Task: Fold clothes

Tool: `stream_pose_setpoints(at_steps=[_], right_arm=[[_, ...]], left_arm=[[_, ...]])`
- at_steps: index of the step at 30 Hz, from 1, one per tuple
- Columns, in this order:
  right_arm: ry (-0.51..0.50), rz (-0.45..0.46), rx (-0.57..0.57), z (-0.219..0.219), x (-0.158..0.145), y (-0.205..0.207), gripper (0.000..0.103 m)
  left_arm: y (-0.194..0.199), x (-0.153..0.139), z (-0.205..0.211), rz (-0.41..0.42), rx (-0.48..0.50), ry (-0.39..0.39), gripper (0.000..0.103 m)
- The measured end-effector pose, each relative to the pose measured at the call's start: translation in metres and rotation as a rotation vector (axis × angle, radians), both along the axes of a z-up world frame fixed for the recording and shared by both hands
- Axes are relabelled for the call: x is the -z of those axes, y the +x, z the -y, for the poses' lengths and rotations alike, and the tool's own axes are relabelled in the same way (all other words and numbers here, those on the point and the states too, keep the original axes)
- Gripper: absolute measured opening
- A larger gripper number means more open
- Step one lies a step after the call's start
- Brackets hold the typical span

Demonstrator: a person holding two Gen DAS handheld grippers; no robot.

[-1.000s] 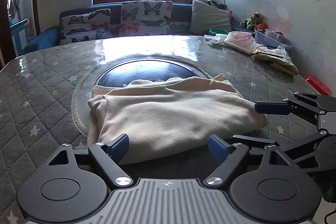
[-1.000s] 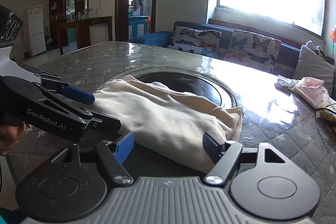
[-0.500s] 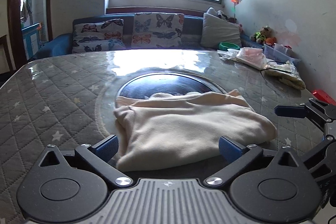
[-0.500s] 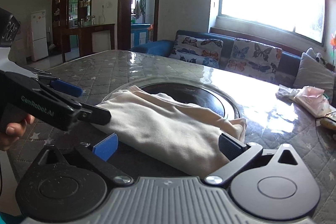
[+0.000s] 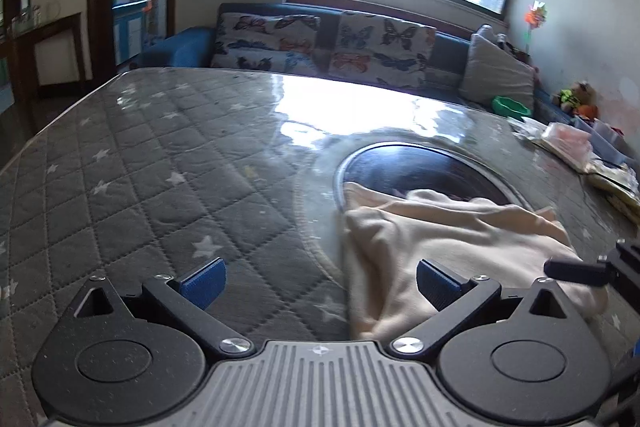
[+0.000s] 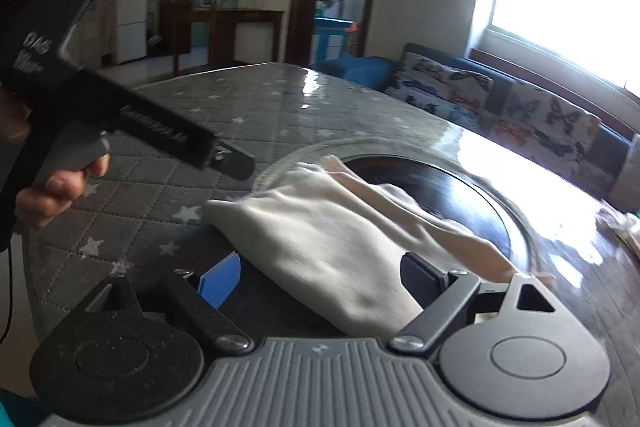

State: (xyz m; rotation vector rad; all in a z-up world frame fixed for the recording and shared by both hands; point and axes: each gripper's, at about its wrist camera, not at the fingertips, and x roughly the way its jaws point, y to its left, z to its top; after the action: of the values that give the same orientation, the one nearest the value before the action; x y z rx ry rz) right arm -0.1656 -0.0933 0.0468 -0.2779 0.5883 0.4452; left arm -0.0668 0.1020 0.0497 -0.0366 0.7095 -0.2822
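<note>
I have the cream garment lying in a folded bundle on the quilted tabletop, its far edge draped over the dark round inset in the middle. In the right wrist view the same bundle sits just ahead of my right gripper, whose jaws are closing with the near edge of the cloth between them but not yet pinched. My left gripper has its jaws spread as wide as they go and empty; it points mostly at bare tabletop, with only the left end of the bundle reaching in by its right finger. From the right side I can see the left tool and the hand gripping it, held above the tabletop to the left of the cloth.

I judge the fold to be largely made, and this looks like the step between folds: both tools off the fabric. The next move calls for bringing the left jaws back over the bundle's left end and catching all layers together, low against the tabletop, so the stack does not slip open.
</note>
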Motion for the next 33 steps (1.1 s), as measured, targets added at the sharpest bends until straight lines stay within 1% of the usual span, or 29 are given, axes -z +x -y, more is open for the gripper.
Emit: stream_pose_setpoints(at_steps=[2, 4, 8, 11, 14, 15, 16, 17, 19, 24, 26, 29, 33], right_arm=[[-0.017, -0.006, -0.041, -0.015, 0.002, 0.007, 0.083], [-0.037, -0.009, -0.079, -0.029, 0.004, 0.013, 0.076], [-0.083, -0.016, -0.118, -0.052, 0.012, 0.023, 0.066], [-0.125, -0.026, -0.116, -0.063, 0.02, 0.027, 0.059], [-0.145, -0.016, -0.106, -0.067, 0.022, 0.027, 0.047], [-0.131, -0.015, -0.098, -0.065, 0.021, 0.027, 0.039], [-0.114, -0.013, -0.089, -0.062, 0.02, 0.028, 0.034], [-0.097, -0.012, -0.081, -0.06, 0.018, 0.028, 0.032], [-0.03, -0.02, -0.058, -0.051, 0.012, 0.029, 0.024], [0.12, -0.044, -0.006, -0.028, 0.0, 0.033, 0.02], [0.152, -0.046, 0.002, -0.021, -0.001, 0.033, 0.02], [0.201, -0.051, 0.006, -0.013, -0.003, 0.03, 0.02], [0.253, -0.048, 0.014, 0.008, -0.006, 0.027, 0.019]], left_arm=[[0.007, 0.001, -0.006, -0.015, -0.018, -0.004, 0.103], [0.014, 0.001, -0.012, -0.036, -0.023, -0.022, 0.103], [0.023, 0.003, -0.015, -0.072, -0.016, -0.07, 0.103], [0.029, 0.005, -0.013, -0.106, -0.001, -0.11, 0.103], [0.037, 0.009, -0.01, -0.145, -0.006, -0.147, 0.103], [0.039, 0.009, -0.01, -0.158, -0.009, -0.16, 0.103], [0.042, 0.01, -0.009, -0.171, -0.012, -0.174, 0.103], [0.044, 0.011, -0.009, -0.187, -0.016, -0.192, 0.103], [0.049, 0.011, -0.008, -0.22, -0.024, -0.227, 0.103], [0.059, 0.011, -0.005, -0.285, -0.049, -0.324, 0.103], [0.063, 0.012, -0.004, -0.321, -0.065, -0.375, 0.103], [0.066, 0.016, 0.001, -0.377, -0.067, -0.424, 0.103], [0.07, 0.021, 0.009, -0.433, -0.053, -0.476, 0.098]])
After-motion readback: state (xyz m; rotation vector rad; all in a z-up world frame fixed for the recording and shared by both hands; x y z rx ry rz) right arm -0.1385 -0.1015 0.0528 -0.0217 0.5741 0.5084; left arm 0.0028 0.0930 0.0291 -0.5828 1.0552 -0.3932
